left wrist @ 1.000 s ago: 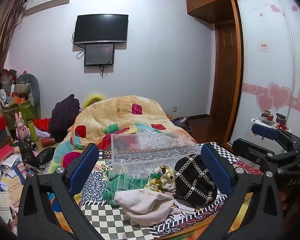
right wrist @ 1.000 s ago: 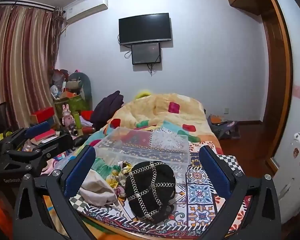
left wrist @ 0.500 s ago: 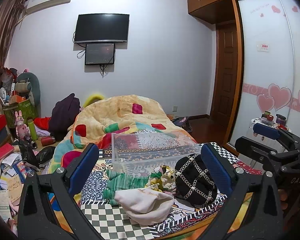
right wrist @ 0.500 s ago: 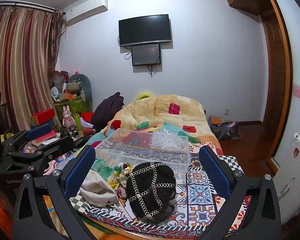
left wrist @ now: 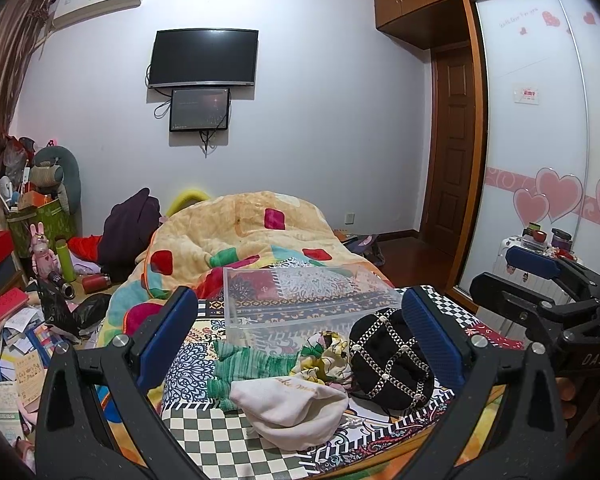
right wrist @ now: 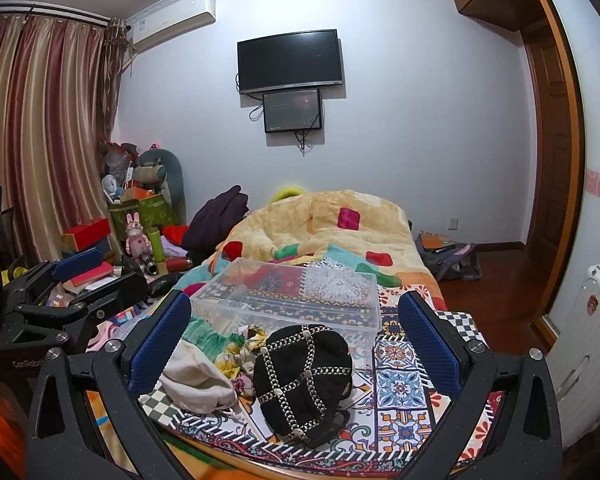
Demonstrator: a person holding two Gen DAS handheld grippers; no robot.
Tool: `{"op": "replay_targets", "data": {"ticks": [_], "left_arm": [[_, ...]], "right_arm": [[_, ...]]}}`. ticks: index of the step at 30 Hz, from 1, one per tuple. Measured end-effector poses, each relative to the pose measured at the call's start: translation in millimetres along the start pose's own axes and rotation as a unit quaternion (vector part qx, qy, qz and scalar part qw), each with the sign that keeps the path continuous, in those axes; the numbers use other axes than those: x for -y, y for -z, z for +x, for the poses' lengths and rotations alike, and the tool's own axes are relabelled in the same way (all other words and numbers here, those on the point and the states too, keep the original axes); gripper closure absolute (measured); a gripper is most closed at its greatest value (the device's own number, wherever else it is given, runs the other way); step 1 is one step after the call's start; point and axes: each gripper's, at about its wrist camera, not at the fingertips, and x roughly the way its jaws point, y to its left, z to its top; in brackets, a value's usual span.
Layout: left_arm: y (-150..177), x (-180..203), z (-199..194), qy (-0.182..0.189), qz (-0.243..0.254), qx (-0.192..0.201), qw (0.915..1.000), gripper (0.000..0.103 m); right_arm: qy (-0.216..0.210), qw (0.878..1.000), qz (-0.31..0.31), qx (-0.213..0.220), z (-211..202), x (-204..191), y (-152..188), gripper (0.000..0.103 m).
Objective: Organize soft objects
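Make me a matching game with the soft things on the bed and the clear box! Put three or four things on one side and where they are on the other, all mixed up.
Things:
1. black cap with silver chain criss-cross
2. cream cloth pouch
3. green striped knitted cloth
4. clear plastic storage box

Places, seen from the left wrist view:
A. behind all the soft things, nothing in it
B. nearest the camera, in the middle of the pile
C. right end of the pile
D. left end of the pile, in front of the box

Pairs: 1-C, 2-B, 3-D, 4-A

Left gripper (left wrist: 300, 330) and right gripper (right wrist: 296, 328) hover side by side, jaws spread wide, apparently empty.
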Motion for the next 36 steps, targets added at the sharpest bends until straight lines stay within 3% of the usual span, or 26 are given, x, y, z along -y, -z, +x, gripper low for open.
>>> {"op": "replay_targets", "data": {"ticks": [36], "left_arm": [[1.0, 2.1, -1.5, 0.001, 0.0, 0.0, 1.0, 0.0]], "right_arm": [[-0.005, 1.0, -0.001, 0.003, -2.8, -3.6, -2.7, 0.0]]}}
